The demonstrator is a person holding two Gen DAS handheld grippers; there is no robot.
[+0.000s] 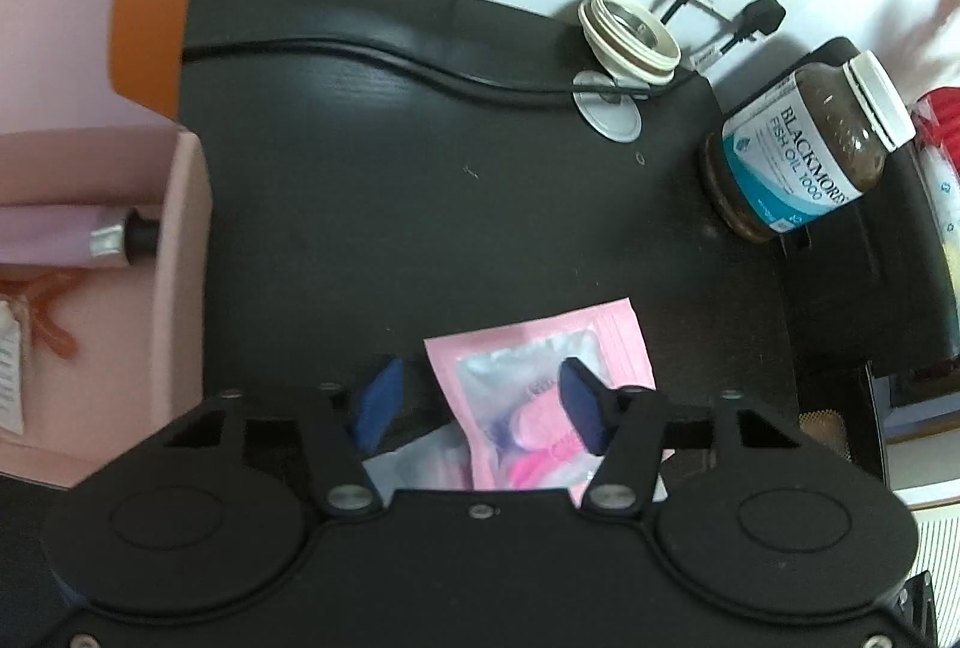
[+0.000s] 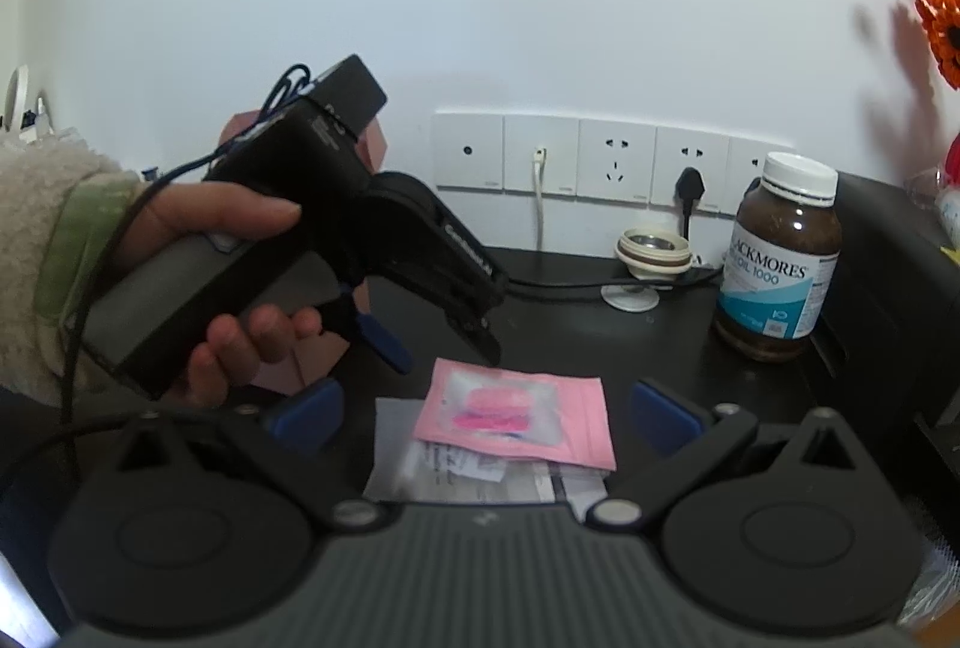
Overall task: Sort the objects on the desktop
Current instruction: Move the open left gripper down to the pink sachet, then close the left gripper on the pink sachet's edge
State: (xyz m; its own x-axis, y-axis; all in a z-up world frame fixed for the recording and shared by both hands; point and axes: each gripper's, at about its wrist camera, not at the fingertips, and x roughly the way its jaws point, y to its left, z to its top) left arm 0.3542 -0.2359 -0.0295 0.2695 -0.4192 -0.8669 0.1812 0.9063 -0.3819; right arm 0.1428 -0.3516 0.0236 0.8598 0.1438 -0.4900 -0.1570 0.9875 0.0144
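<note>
A pink packet (image 1: 528, 348) (image 2: 576, 420) with pink pieces behind a clear window lies flat on the black desk (image 1: 390, 198), on top of a clear bag of papers (image 2: 396, 456). My left gripper (image 1: 480, 405) (image 2: 441, 348), held by a hand (image 2: 234, 216), points steeply down over the packet's far end. Its blue pads straddle the packet without pressing on it: the right pad (image 1: 582, 408) hangs over the clear window and the left pad (image 1: 378, 405) stands off the edge. My right gripper (image 2: 486, 417) is wide open at the packet's near side, holding nothing.
A pink box (image 1: 180, 258) at the left holds a lilac tube (image 1: 60, 234). A brown fish-oil bottle (image 1: 804, 150) (image 2: 780, 258) stands at the right by a black box (image 1: 870, 258). A white cap (image 1: 630, 39) and a black cable (image 1: 420, 60) lie near the wall sockets (image 2: 612, 162).
</note>
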